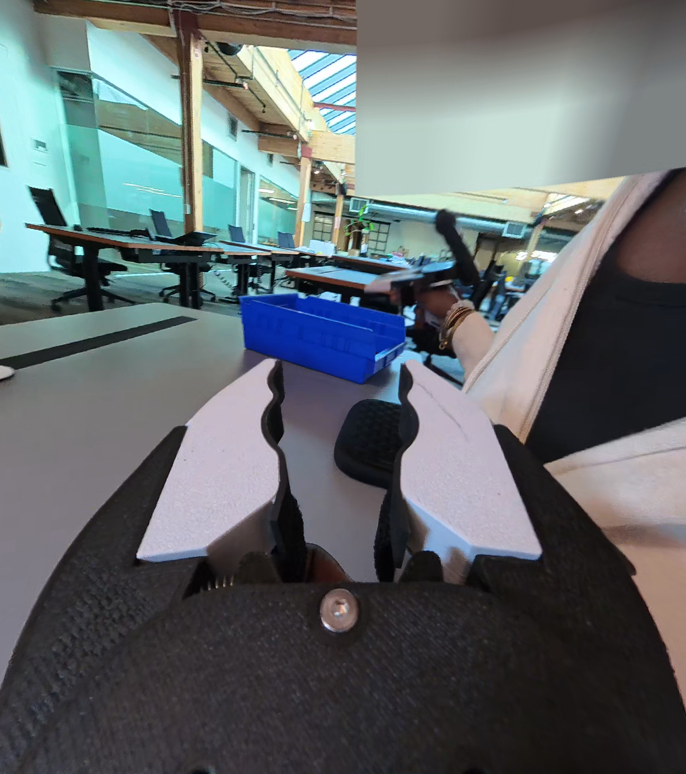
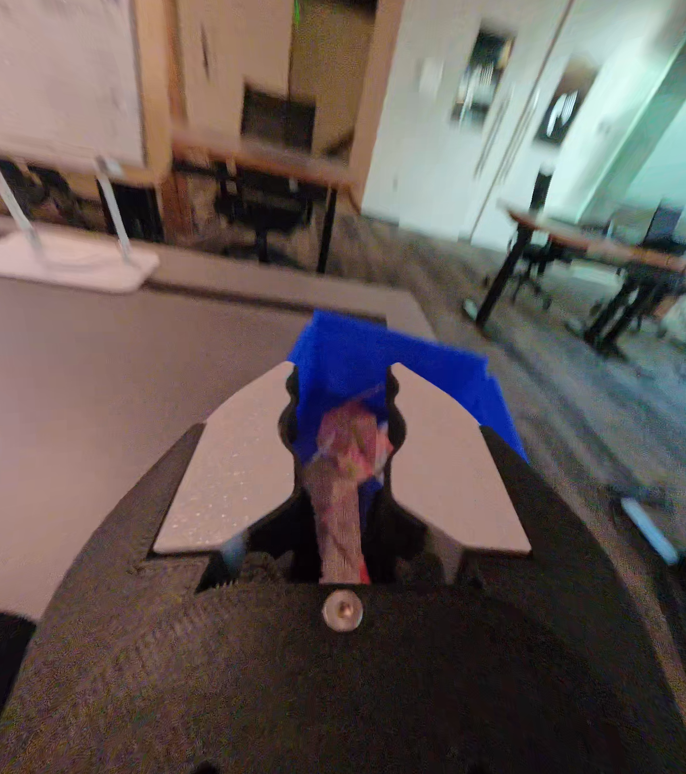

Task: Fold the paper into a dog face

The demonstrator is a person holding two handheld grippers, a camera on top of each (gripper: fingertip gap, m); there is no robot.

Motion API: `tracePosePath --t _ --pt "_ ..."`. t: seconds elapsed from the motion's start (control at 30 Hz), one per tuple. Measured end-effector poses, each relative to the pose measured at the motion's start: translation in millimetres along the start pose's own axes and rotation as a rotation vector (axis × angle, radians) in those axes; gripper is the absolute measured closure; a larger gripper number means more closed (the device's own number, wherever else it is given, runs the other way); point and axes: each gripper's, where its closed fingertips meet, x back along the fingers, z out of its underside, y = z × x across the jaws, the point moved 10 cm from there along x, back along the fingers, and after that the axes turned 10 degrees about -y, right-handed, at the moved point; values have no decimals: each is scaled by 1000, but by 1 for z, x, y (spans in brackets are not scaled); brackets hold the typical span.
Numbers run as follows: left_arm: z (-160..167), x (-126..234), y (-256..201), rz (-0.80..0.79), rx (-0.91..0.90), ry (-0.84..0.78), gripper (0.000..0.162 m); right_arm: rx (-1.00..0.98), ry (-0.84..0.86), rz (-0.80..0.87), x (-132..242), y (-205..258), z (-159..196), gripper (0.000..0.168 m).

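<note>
The left gripper (image 1: 339,402) hangs low over the grey table (image 1: 81,419) with its jaws apart and nothing between them. The blue bin (image 1: 320,335) sits ahead of it, slightly right. The right gripper (image 2: 341,402) is raised above the bin (image 2: 374,356), jaws also apart and empty. Below them, inside the bin, lies blurred pinkish stuff, probably the paper (image 2: 351,435). Its long axis cannot be made out. The right gripper is the nearer one, so the pick looks like a straight drop.
</note>
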Motion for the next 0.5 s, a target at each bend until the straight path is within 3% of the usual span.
tracePosePath --t 0.07,0.1,0.17,0.33,0.43,0.5 --pt "-9 12 -7 -60 -49 53 108 42 -295 -15 -3 15 -21 97" --pt "-14 21 -10 -98 -79 87 106 45 -395 -36 -6 22 -29 80" --pt "-30 44 -16 -225 -167 151 105 20 -508 -100 -15 36 -42 61" --pt "-105 123 -13 -649 -453 450 108 18 -601 -219 -33 62 -53 69" --pt "-137 166 17 -670 -556 786 117 15 -609 -240 -39 69 -49 74" --pt "-135 182 42 -556 -594 939 125 2 -589 -234 -41 69 -44 74"
